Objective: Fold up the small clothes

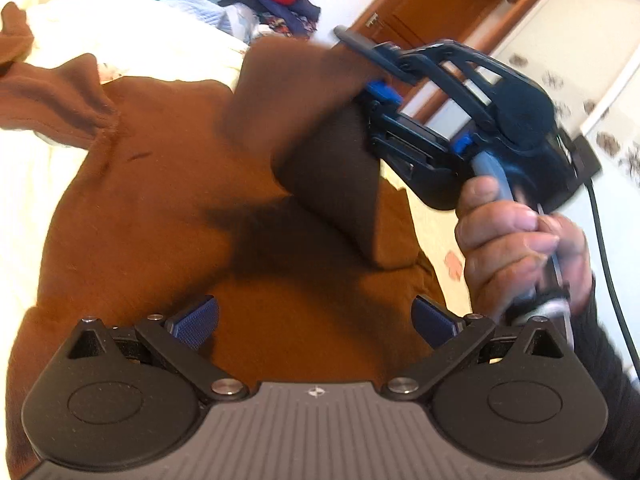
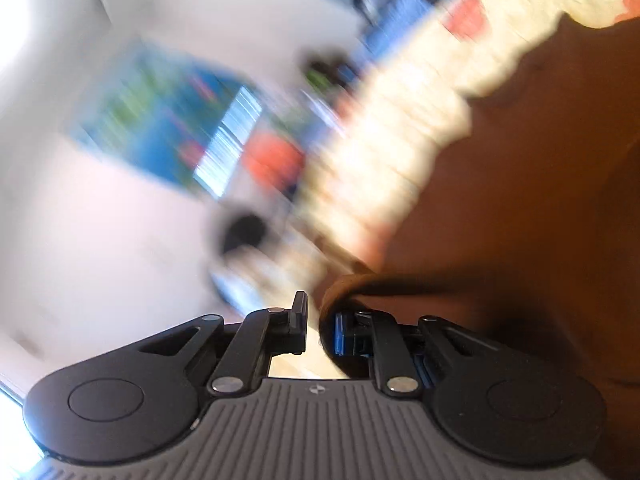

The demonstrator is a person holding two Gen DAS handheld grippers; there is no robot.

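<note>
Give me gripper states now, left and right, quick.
Left gripper: open, nothing between its fingers, above the brown garment.
Right gripper: closed on a lifted fold of the brown garment.

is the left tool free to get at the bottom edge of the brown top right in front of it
Probably yes. The left tool is open and holds nothing, with the brown top lying flat just ahead of its fingers. The right tool is up and off to the right, lifting a pinched flap, so it isn't blocking.
</note>
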